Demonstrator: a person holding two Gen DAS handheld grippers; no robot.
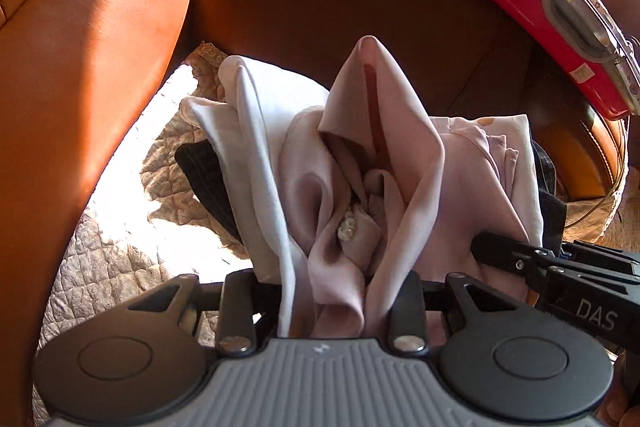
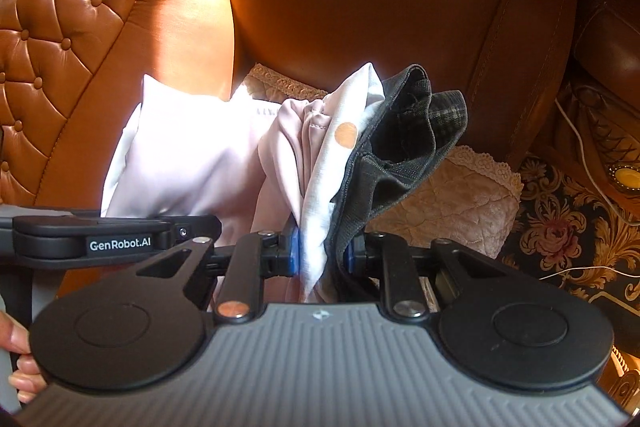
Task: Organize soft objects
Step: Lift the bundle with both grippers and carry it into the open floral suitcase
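Left tongs point(image 1: 332, 291) clamp the pink cloth point(image 1: 384, 163); right tongs point(image 2: 322, 255) clamp the dark garment point(image 2: 404, 147). Red suitcase point(image 1: 532, 7) overhangs the brown sofa point(image 1: 100, 47) behind; quilted cover point(image 2: 452, 195) lies clear rightward.

1. Glossy, smooth brown leather on the sofa point(image 2: 360, 7), tufted with buttons.
2. Satiny pink cloth point(image 1: 404, 131); matt white cotton point(image 1: 256, 131); coarse dark woven fabric point(image 2: 412, 131).
3. Quilted, lace-edged seat cover point(image 2: 452, 195).
4. Matt black plastic, ribbed grey, on the right gripper point(image 2: 320, 259).
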